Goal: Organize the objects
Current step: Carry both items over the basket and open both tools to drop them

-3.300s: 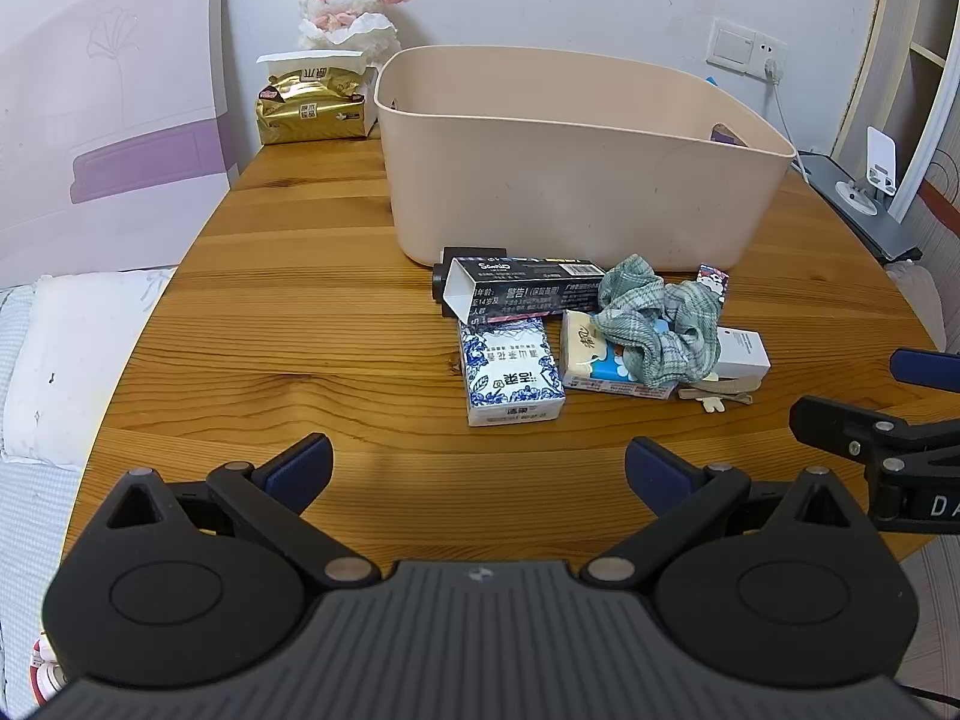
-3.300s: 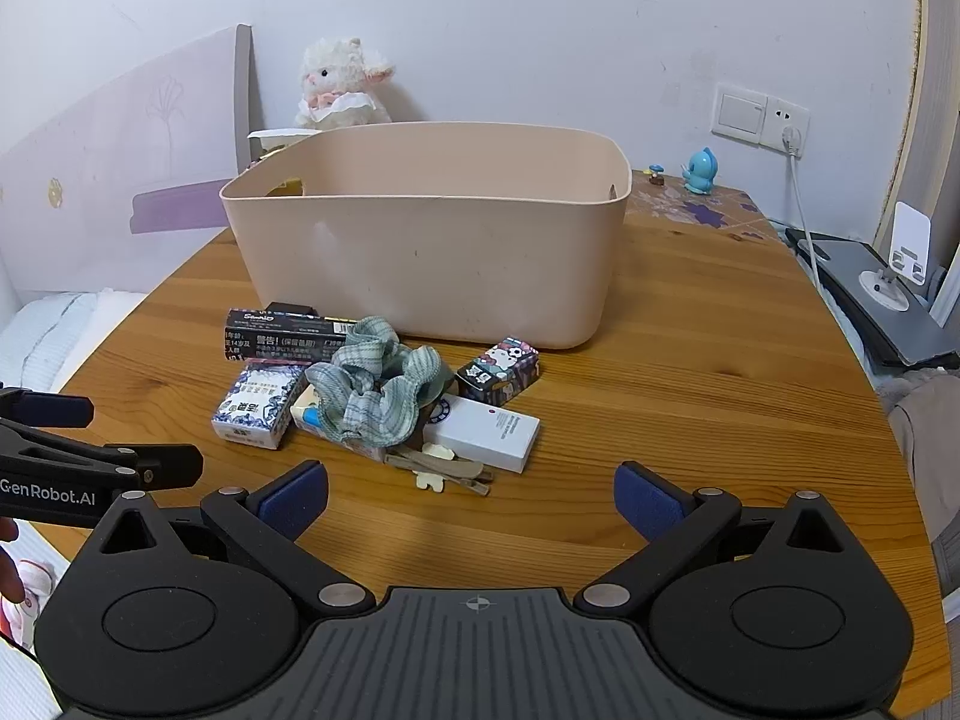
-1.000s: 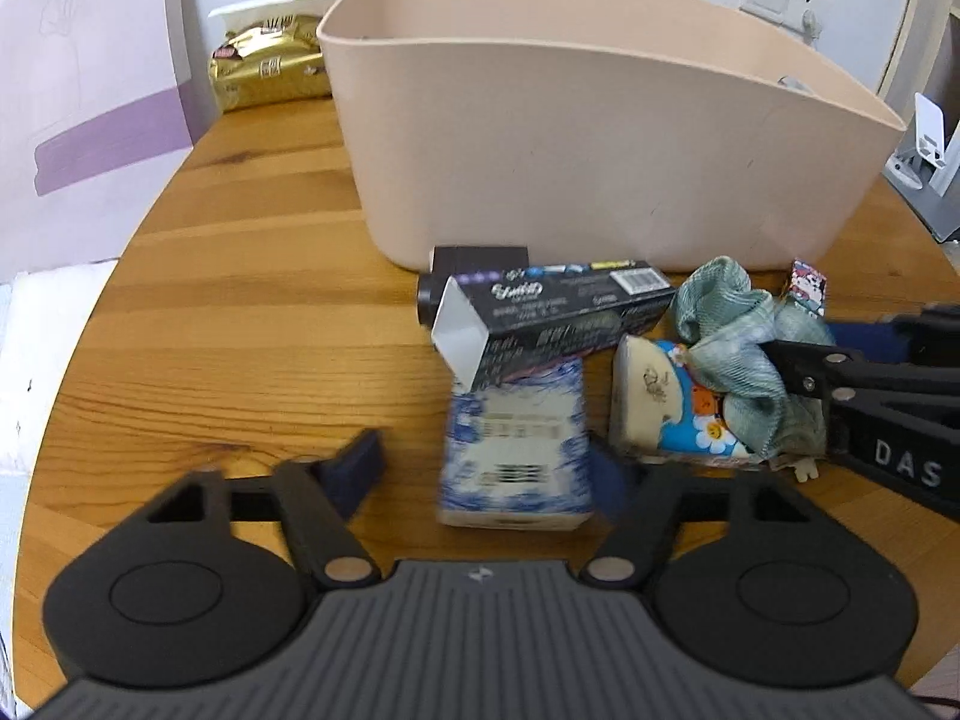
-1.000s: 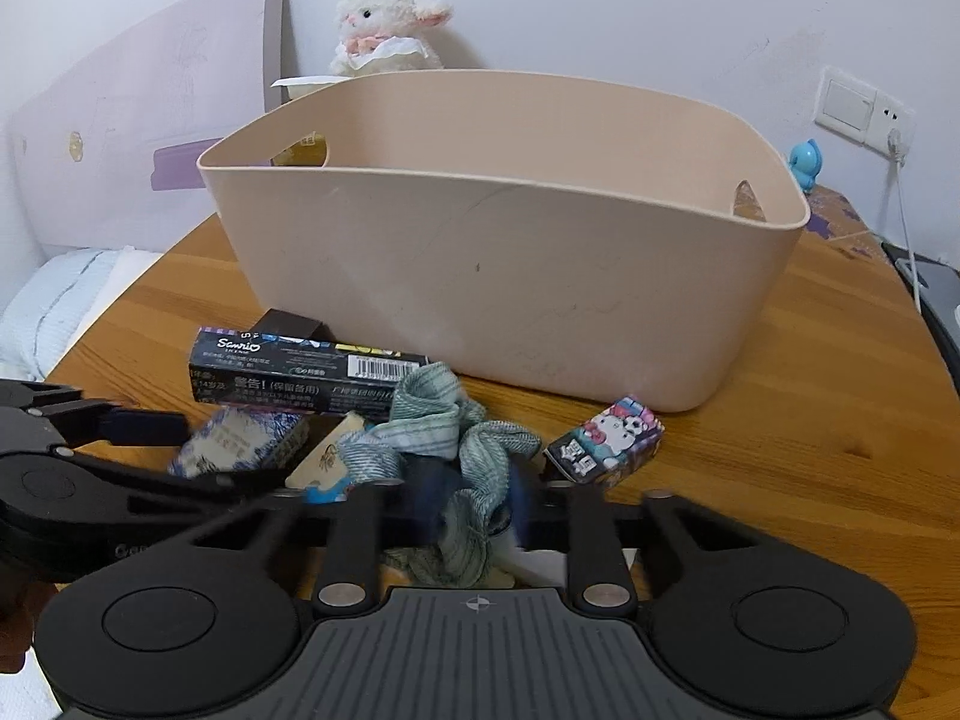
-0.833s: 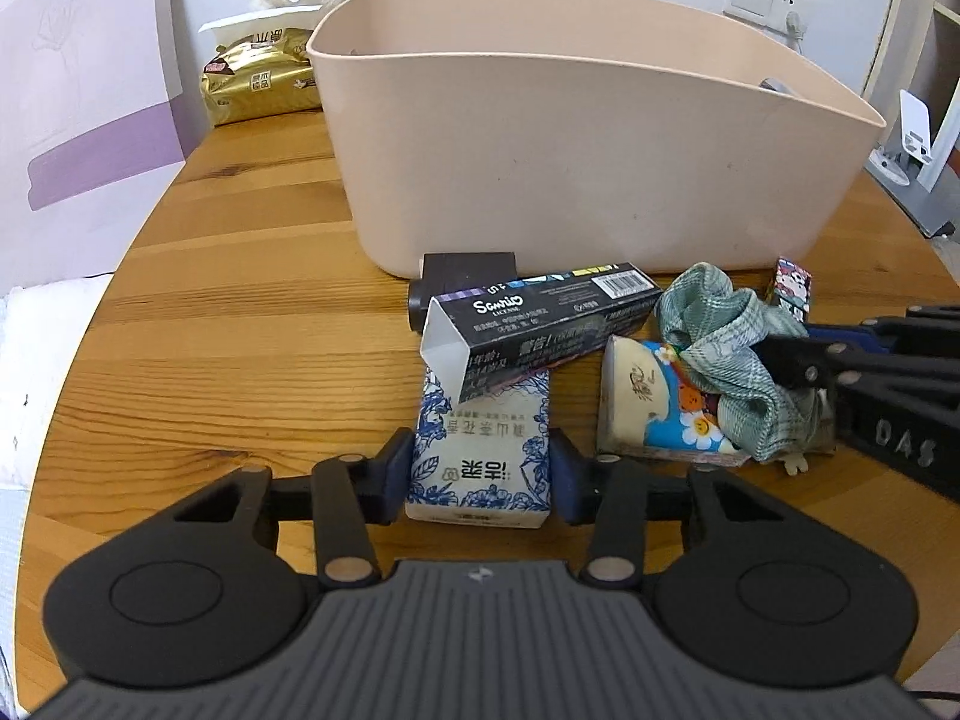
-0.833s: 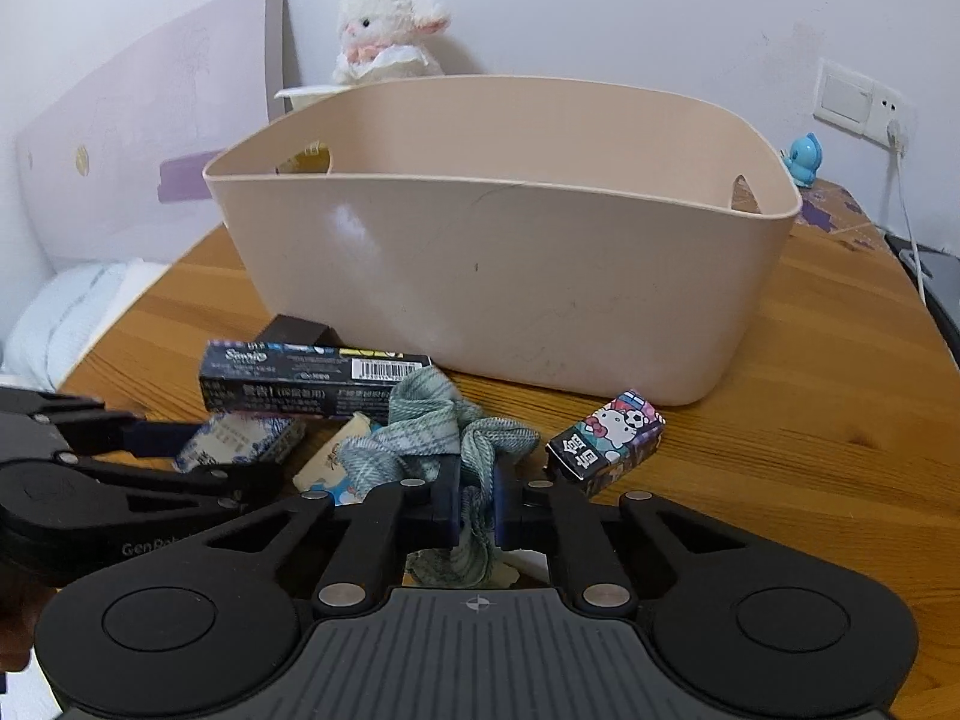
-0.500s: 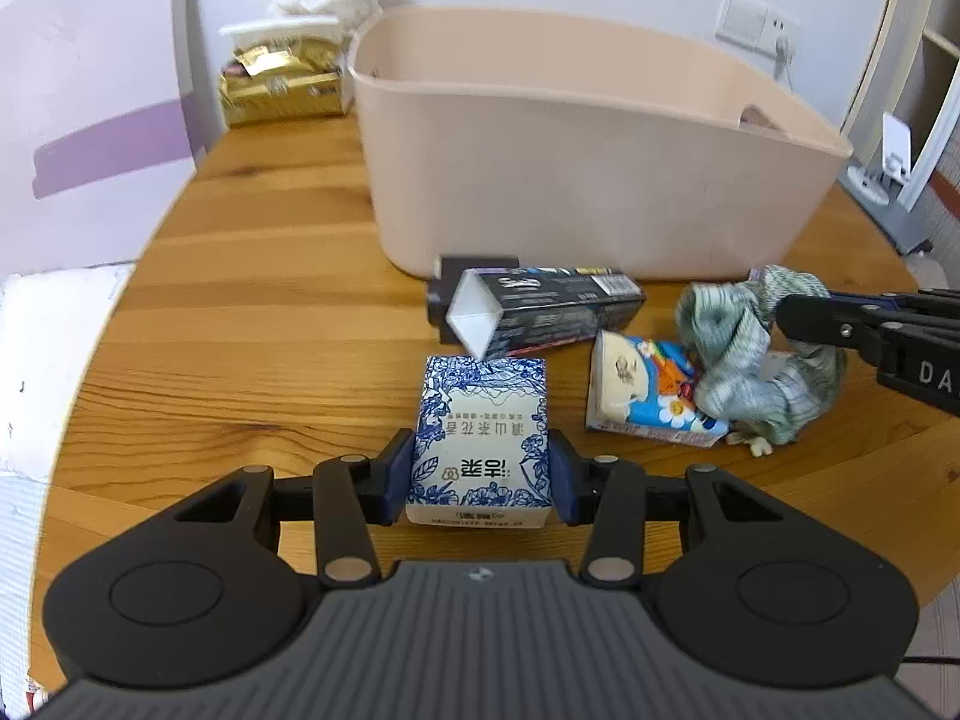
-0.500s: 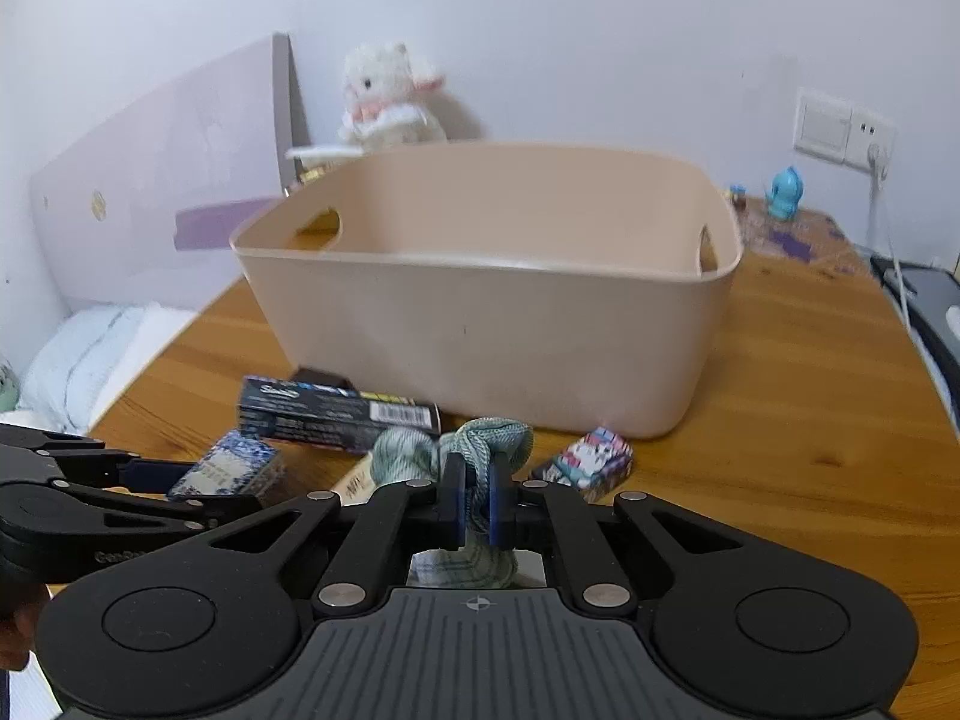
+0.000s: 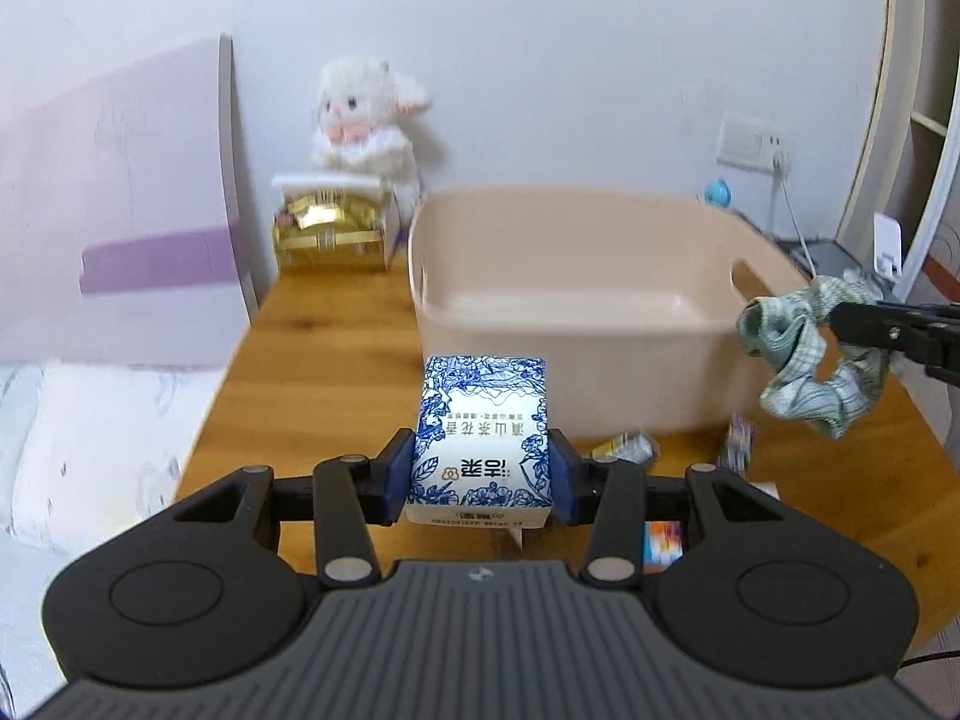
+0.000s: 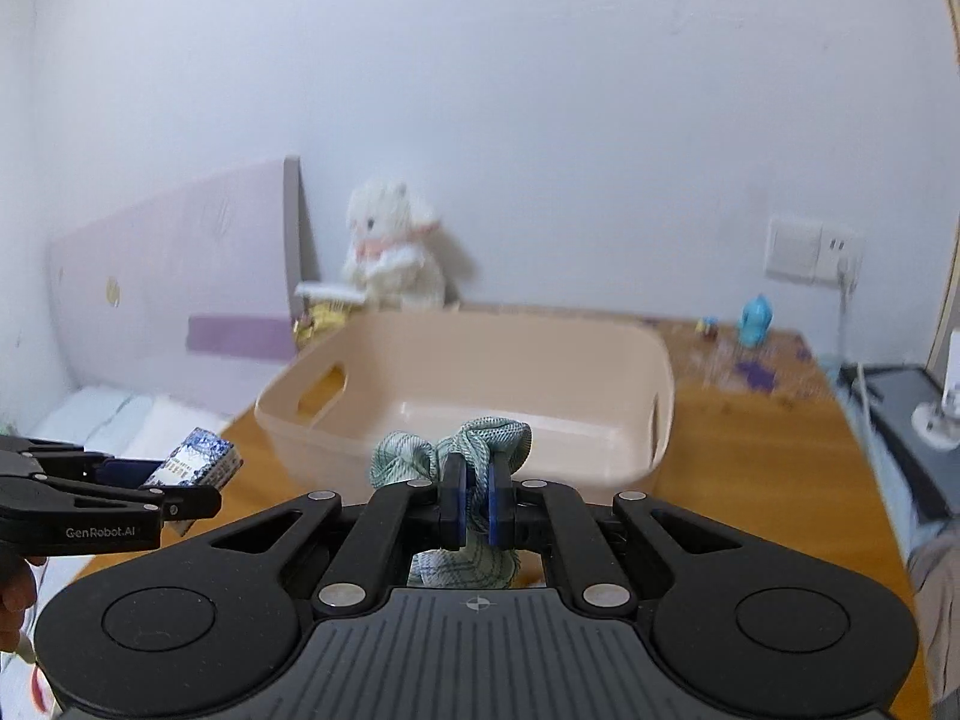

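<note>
Left tongs (image 9: 482, 474) squeezing blue box (image 9: 483, 438), right tongs (image 10: 474, 507) pinching green scrunchie (image 10: 474, 447). Carry both over pink tub (image 9: 576, 306), then let go low inside.

Blue-and-white floral tissue pack (image 9: 480, 441), upright, raised off the table, print upside down, at 6 o'clock of beige bin (image 9: 576, 360). Green plaid scrunchie (image 9: 801, 357), crumpled, hanging in air at bin's 3 o'clock rim. Bin open-topped, handle cutouts, nothing visible inside.

Blue-and-white floral box (image 9: 480, 438), green checked scrunchie (image 9: 798, 363), beige bin (image 9: 576, 276).
</note>
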A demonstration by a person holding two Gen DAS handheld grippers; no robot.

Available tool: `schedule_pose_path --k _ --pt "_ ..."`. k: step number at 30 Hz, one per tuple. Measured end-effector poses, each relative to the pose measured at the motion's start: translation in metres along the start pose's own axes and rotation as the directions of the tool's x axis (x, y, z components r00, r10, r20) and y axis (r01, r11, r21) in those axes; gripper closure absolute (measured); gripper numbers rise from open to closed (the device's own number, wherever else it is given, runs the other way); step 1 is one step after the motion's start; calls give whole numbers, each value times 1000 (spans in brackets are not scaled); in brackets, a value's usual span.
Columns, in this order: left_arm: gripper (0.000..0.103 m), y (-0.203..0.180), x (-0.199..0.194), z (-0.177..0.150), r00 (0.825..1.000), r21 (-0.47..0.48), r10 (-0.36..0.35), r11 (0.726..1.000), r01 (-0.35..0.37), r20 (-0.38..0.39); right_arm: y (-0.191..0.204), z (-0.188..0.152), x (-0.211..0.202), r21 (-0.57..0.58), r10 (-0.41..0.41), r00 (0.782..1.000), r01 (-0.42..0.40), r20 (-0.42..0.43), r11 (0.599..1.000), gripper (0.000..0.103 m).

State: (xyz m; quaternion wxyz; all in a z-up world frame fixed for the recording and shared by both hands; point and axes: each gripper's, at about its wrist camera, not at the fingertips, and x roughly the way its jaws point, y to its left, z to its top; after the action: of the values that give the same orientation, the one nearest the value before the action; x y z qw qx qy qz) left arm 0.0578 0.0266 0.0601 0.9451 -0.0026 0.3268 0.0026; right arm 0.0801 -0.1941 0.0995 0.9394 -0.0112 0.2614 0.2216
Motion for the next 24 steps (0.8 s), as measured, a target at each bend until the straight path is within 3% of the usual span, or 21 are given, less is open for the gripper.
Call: schedule_pose_path --k 5,9,14,20,24 --pt "55 -7 14 33 996 30 43 999 -45 75 -7 34 12 6 -33 998 32 60 999 97" --pt "55 -10 39 60 996 12 48 999 -49 74 -17 53 38 24 -55 997 54 49 998 97" --pt "55 -17 84 80 999 -12 46 999 -46 -1 -25 54 88 20 -83 995 84 -50 996 97" --pt "55 -33 128 76 994 50 70 997 -65 -86 -32 32 129 -9 -105 982 105 -156 994 97" --pt "55 -36 140 67 988 66 56 997 -47 -146 -29 22 138 -43 -121 972 114 -202 993 82"
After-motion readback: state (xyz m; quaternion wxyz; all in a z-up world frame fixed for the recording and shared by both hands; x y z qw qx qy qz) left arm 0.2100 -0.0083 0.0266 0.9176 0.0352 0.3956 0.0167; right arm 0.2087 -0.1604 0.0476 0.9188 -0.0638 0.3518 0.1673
